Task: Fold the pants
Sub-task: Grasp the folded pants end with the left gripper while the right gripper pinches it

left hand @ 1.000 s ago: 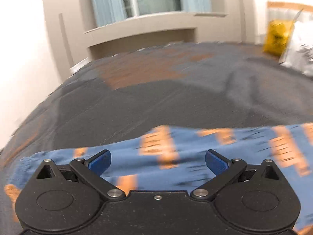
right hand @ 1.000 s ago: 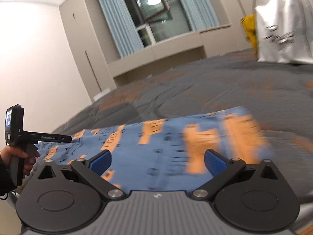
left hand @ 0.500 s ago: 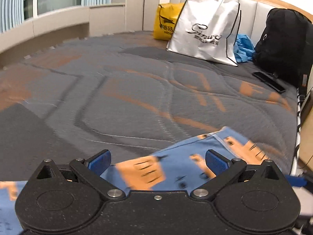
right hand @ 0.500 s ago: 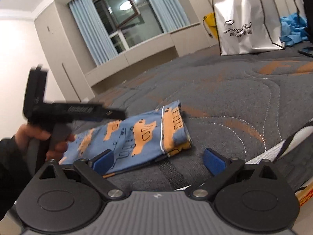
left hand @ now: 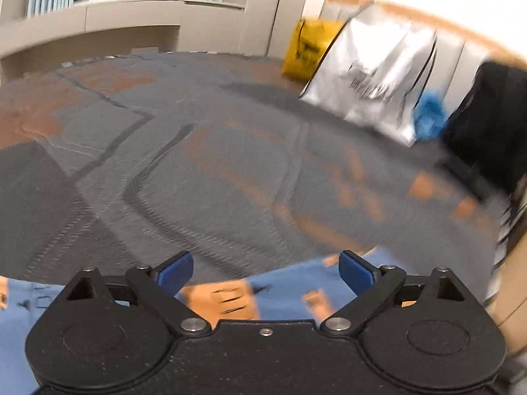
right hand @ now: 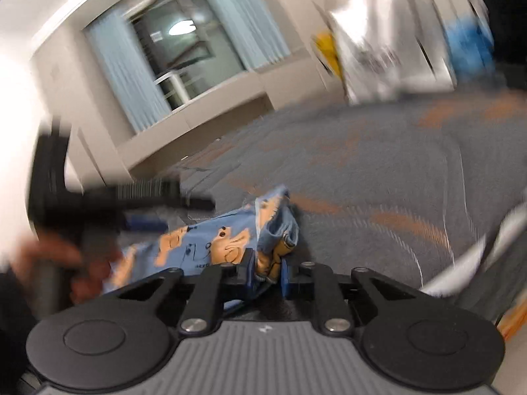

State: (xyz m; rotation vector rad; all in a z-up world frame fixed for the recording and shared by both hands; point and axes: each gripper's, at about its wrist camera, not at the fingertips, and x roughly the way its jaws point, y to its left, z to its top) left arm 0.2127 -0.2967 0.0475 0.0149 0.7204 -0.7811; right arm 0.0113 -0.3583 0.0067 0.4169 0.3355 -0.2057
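- Right gripper [right hand: 267, 275]: blue-padded fingers pressed together on a bunched end of the blue cotton pants with orange cartoon print [right hand: 210, 247]; fabric crumples up just ahead of the tips, the rest trailing off to the left
- Left gripper [left hand: 265, 268]: fingers spread wide, nothing between them; pants lie flat directly beneath and just ahead of it
- Pants rest on the grey quilted mattress with orange patches [left hand: 214, 164], near its front edge
- White tote bag [left hand: 378, 75] well apart, far side; picture heavily blurred

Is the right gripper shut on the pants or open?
Shut on them: the right gripper has its blue pads pinching a bunched end of the blue patterned pants, lifting the fabric there.
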